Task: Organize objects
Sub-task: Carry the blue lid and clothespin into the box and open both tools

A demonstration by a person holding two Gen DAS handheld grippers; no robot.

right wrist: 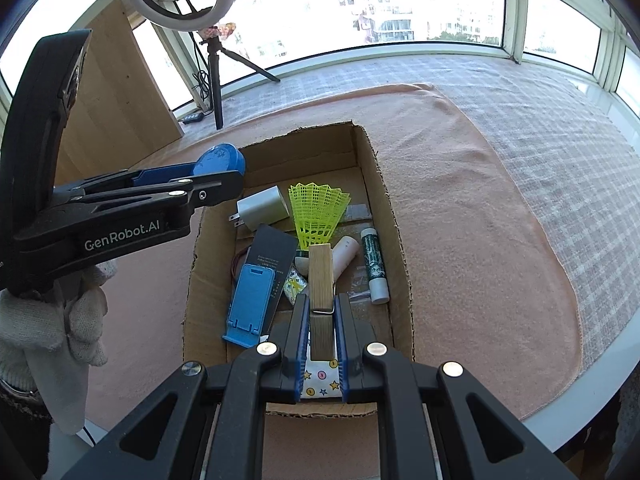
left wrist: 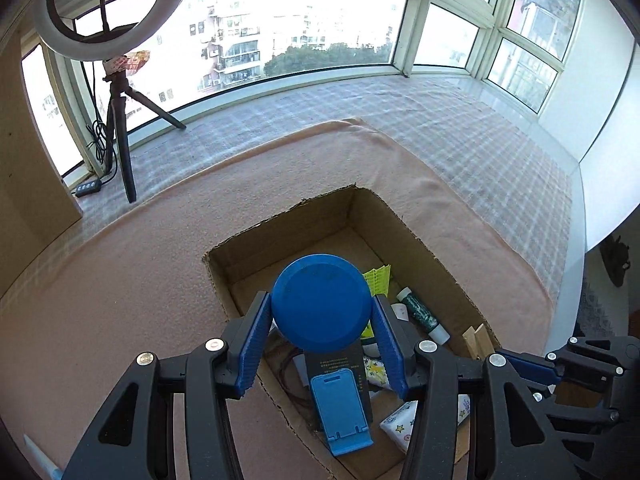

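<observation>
The left gripper [left wrist: 320, 332] has its jaws clamped on a round blue plastic lid-like disc [left wrist: 320, 302], flat face toward the camera, held above the near-left part of an open brown cardboard box [right wrist: 376, 184]. In the right wrist view the right gripper [right wrist: 322, 336] has its jaws closed on a wooden clothespin [right wrist: 321, 280], whose long axis runs along the fingers, pointing away toward the upper middle of the frame, its free end over the box interior. Below lie a blue plastic phone stand [right wrist: 250, 304] on a dark card, a white plug charger [right wrist: 262, 210], a yellow-green plastic shuttlecock [right wrist: 318, 210] with its skirt toward the far wall, and a green-patterned tube [right wrist: 374, 266] lying lengthwise near the right wall. The box sits on a pink towel [right wrist: 472, 216] over the surface. Judging by this, both items are at the drop-in step; next each should be lowered into a free patch of the box and released without knocking the contents.
</observation>
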